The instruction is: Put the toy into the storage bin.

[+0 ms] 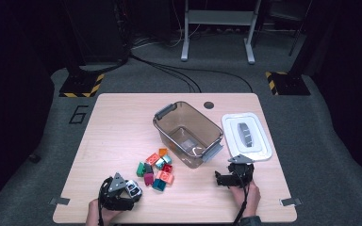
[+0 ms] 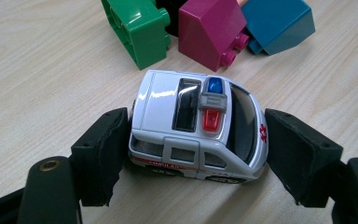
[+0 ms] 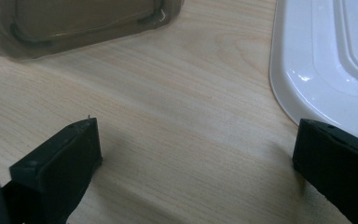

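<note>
a white toy ambulance (image 2: 196, 128) with blue and red roof lights, beside green (image 2: 140, 30), magenta (image 2: 212, 30) and teal blocks (image 2: 279, 21)

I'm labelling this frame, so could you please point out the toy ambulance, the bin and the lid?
ambulance (image 2: 191, 126): left gripper view, on its white roof.
bin (image 1: 161, 131): high view, on its near-left wall.
lid (image 1: 232, 139): high view, on its flat left border.

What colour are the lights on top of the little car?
One blue, one red, on the white toy ambulance; clearest in the left gripper view.
</note>
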A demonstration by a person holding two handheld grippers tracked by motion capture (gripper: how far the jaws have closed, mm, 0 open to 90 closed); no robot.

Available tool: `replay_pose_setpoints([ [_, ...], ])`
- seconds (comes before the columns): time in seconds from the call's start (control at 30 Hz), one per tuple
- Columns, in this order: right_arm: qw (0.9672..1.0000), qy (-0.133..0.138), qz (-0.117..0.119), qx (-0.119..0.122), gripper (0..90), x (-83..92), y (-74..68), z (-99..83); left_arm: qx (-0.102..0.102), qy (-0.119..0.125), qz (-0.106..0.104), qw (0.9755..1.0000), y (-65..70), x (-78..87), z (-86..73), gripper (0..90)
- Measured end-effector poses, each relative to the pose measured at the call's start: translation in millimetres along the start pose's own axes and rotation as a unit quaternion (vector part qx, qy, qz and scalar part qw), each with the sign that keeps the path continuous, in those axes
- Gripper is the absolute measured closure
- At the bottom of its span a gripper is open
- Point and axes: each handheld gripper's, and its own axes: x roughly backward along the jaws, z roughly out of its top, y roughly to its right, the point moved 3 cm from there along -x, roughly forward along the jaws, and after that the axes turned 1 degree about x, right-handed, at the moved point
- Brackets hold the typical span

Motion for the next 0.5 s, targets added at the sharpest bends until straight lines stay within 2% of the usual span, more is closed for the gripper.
replay_pose_setpoints([
  [0.1, 1.0000, -0.001, 0.000, 0.000, 0.2, 0.1, 0.1, 0.0, -0.005, 0.000, 0.000, 1.0000, -0.5, 0.9, 1.0, 24.9],
  [0.17, 1.0000, -0.001, 0.000, 0.000, 0.2, 0.0, 0.1, 0.0, -0.001, 0.003, -0.002, 1.0000, 0.5, 1.1, 1.5, 24.9],
  [0.2, 1.0000, -0.001, 0.000, 0.000, 0.3, 0.0, 0.1, 0.1, -0.007, 0.002, -0.001, 1.0000, -0.5, 2.1, 2.3, 24.9],
  [0.23, 1.0000, -0.001, 0.000, 0.000, 0.3, 0.0, 0.2, 0.0, -0.001, 0.010, -0.003, 0.9999, 0.4, 1.8, 3.0, 25.0],
  [0.3, 1.0000, 0.000, 0.001, 0.000, 0.3, 0.1, 0.0, 0.1, -0.009, 0.012, -0.001, 0.9999, -1.0, 5.1, 6.6, 25.0],
  [0.5, 1.0000, -0.001, 0.000, 0.000, 0.3, 0.1, 0.1, 0.0, -0.013, 0.016, -0.004, 0.9998, -1.3, 11.5, 14.6, 25.0],
])
